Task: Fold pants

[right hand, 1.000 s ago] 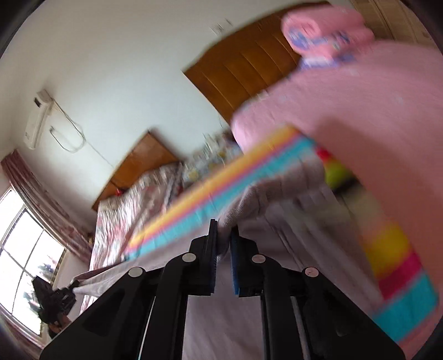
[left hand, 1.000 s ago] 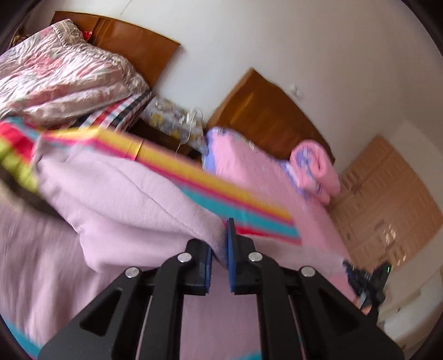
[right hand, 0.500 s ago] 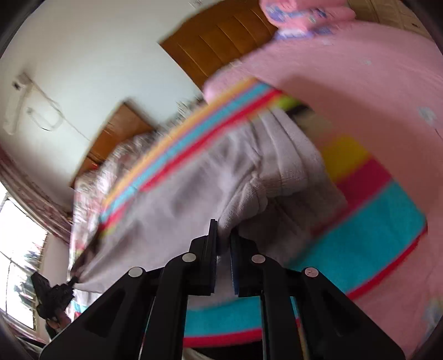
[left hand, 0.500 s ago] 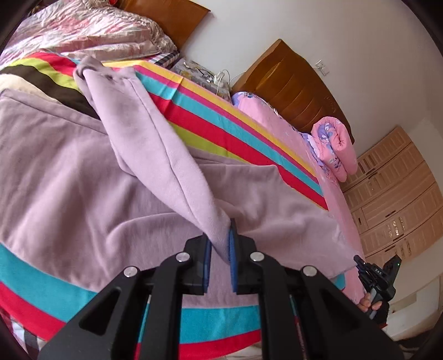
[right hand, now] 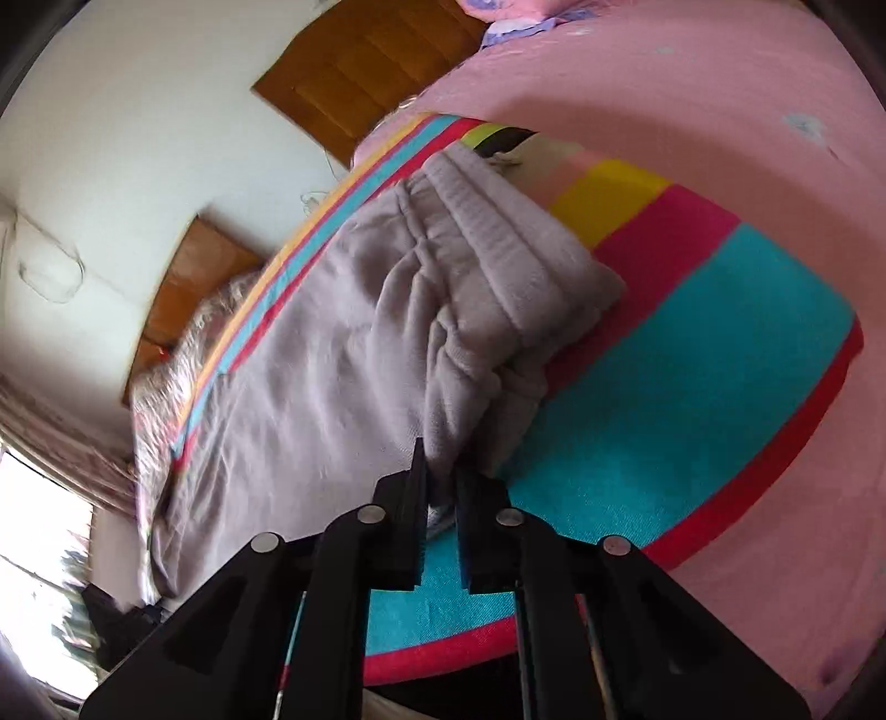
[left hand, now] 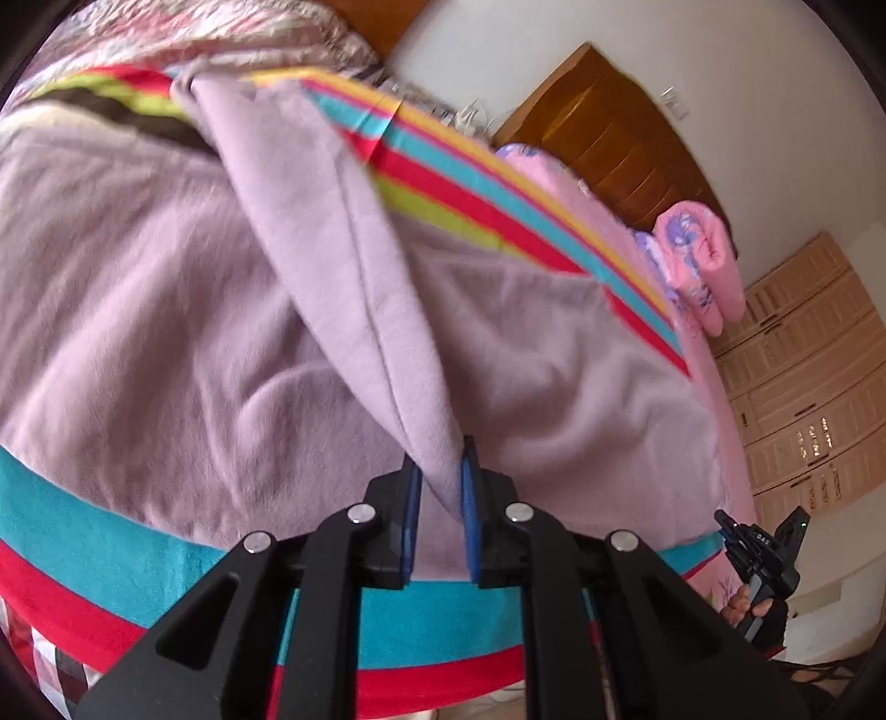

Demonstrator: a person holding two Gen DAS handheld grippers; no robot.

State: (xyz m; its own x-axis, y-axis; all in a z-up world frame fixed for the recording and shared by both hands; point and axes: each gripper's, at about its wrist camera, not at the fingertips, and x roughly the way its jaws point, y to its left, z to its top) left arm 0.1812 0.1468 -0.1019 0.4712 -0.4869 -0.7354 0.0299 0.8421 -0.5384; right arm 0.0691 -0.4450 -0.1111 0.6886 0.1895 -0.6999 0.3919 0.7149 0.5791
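Note:
Lilac fleece pants (left hand: 183, 332) lie spread on a striped blanket (left hand: 111, 559) on the bed. My left gripper (left hand: 440, 487) is shut on a leg end of the pants, and the cloth runs up from it as a raised fold. My right gripper (right hand: 440, 487) is shut on the waistband end of the pants (right hand: 343, 343), where the ribbed waistband (right hand: 498, 255) bunches up. The right gripper also shows in the left wrist view (left hand: 767, 559), at the far right edge of the bed.
A pink sheet (right hand: 692, 99) covers the bed beyond the blanket. A rolled pink quilt (left hand: 703, 260) lies by the wooden headboard (left hand: 609, 133). A second bed with a floral cover (left hand: 221, 22) stands beside it. A wardrobe (left hand: 803, 376) is at the right.
Both grippers have come down toward the bed with the pants in them. The pants now lie spread over the striped blanket. The view has tilted from the wall down to the bed.

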